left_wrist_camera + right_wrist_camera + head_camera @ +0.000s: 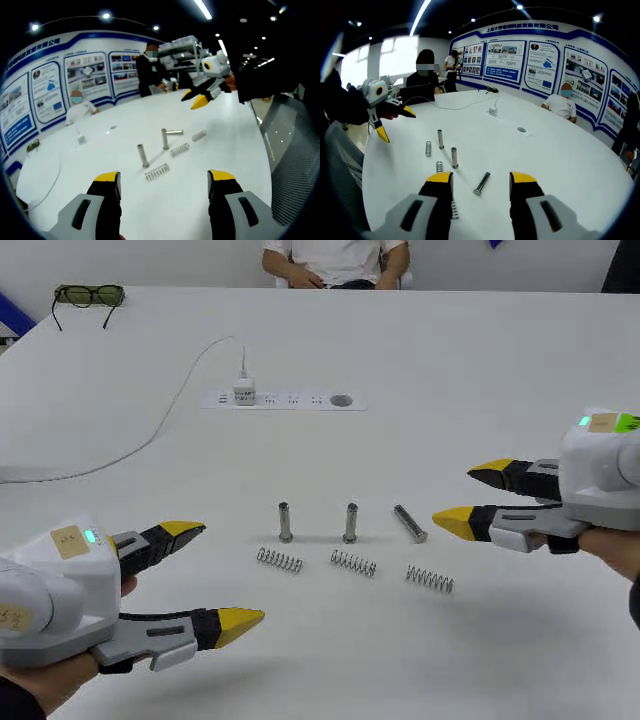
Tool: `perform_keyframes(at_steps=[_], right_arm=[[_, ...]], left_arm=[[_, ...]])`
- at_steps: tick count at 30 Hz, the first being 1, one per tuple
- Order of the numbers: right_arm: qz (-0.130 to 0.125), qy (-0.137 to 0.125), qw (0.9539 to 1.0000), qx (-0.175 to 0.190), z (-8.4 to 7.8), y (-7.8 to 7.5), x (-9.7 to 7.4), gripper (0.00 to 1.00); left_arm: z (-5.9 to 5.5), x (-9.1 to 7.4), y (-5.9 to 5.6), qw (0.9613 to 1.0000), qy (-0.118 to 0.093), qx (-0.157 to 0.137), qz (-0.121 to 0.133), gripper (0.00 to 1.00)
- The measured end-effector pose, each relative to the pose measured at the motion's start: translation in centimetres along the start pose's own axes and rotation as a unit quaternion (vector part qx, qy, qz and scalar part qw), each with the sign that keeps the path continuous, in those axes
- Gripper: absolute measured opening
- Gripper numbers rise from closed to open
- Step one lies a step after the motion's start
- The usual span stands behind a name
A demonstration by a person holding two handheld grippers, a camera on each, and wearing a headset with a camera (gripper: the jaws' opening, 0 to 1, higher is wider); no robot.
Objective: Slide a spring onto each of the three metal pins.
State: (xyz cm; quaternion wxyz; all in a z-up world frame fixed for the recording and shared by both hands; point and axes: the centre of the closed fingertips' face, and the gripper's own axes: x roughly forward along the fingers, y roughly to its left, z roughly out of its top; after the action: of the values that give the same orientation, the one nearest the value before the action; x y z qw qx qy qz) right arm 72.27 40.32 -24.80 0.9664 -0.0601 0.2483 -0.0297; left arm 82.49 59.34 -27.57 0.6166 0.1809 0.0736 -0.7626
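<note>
no spring on yet. near side of the power strip point(283, 400): three pins point(351, 523), rightmost pin point(410, 524) lying flat; springs point(353, 563) nearer again, loose. left gripper point(230, 573), right gripper point(452, 495) — jaws apart, empty. next, likely: pinch one spring, align with a pin tip.

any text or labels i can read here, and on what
Nothing is clear enough to quote.
On the wall heading: blue Chinese characters, too blurred.
On the wall posters: print too small.
On the tan sticker of the left gripper: scribble, unreadable.
On the tan tag of the right gripper: unreadable.
</note>
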Motion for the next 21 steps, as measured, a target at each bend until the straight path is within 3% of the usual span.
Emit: perform_keyframes(at_steps=[7,21], right_arm=[[-0.002,0.018,0.9998,0.003,0.5,0.0,2.1,0.42],[-0.032,0.065,0.9962,0.049,-1.7,-1.6,5.0,0.34]], left_arm=[[0.0,-0.2,0.1,1.0000,-0.005,-0.002,0.004,0.72],[-0.4,-0.1,0.0,1.0000,-0.006,-0.007,0.002,0.71]])
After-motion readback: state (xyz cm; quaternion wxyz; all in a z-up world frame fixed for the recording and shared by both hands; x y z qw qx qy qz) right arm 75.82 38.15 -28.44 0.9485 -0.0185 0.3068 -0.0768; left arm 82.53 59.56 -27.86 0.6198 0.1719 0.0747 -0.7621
